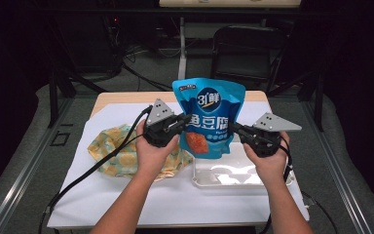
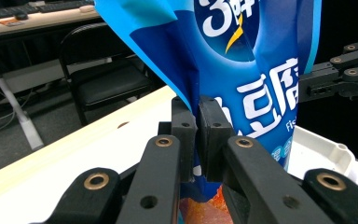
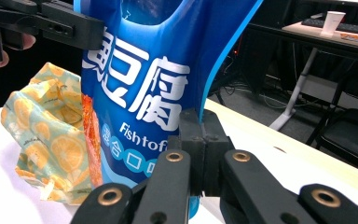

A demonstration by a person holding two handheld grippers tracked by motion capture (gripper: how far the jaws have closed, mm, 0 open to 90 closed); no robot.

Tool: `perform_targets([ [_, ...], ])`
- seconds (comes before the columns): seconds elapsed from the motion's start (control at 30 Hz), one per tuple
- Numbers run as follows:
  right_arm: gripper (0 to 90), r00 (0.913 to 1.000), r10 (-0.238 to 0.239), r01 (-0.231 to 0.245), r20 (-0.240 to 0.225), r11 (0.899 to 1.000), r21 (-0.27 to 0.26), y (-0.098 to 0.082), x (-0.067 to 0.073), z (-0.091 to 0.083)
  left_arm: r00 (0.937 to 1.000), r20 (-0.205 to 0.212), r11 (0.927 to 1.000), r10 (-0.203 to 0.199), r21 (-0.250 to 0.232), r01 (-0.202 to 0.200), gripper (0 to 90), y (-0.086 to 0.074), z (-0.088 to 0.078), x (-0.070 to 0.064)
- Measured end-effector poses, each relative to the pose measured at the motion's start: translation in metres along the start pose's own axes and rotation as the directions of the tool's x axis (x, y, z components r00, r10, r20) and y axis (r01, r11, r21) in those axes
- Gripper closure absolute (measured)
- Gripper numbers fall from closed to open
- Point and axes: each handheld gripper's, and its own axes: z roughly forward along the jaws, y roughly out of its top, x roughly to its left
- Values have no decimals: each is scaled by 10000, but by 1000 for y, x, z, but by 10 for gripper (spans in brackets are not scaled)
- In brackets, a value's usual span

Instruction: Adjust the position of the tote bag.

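Blue foil fish-tofu pouch (image 1: pixel 209 117), pinched at its side edges by our left hand-held gripper (image 1: pixel 181 122) and right hand-held gripper (image 1: pixel 237 129), hangs upright above the white plastic tray (image 1: pixel 226 176); we judge lowering and release remain.

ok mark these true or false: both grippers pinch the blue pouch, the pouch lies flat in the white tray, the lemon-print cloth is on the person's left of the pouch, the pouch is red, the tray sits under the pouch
1. Both grippers pinch the blue pouch: true. The left gripper grips its left edge and the right gripper its right edge, jaws shut.
2. The pouch lies flat in the white tray: false. It is held upright above the tray.
3. The lemon-print cloth is on the person's left of the pouch: true.
4. The pouch is red: false. It is blue with an orange food picture low on its front.
5. The tray sits under the pouch: true, in the high view.
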Motion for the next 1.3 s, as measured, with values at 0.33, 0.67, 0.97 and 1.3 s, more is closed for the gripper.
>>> perform_targets([
  [0.33,900,9998,60,-64,203,9998,183,-6,-5,0,9998,181,9999,-14,125,12,859,-5,11,1],
  [0.67,900,9992,115,-127,391,9995,302,-13,-10,1,9996,263,9998,-49,201,44,860,-9,21,1],
  [0.97,900,9974,246,-280,674,9984,494,-21,-18,-2,9992,396,9991,75,417,-92,859,-10,37,-4],
  [1.3,900,9951,399,-460,909,9967,669,-31,-25,-2,9985,553,9984,25,565,-57,859,-16,52,-4],
])
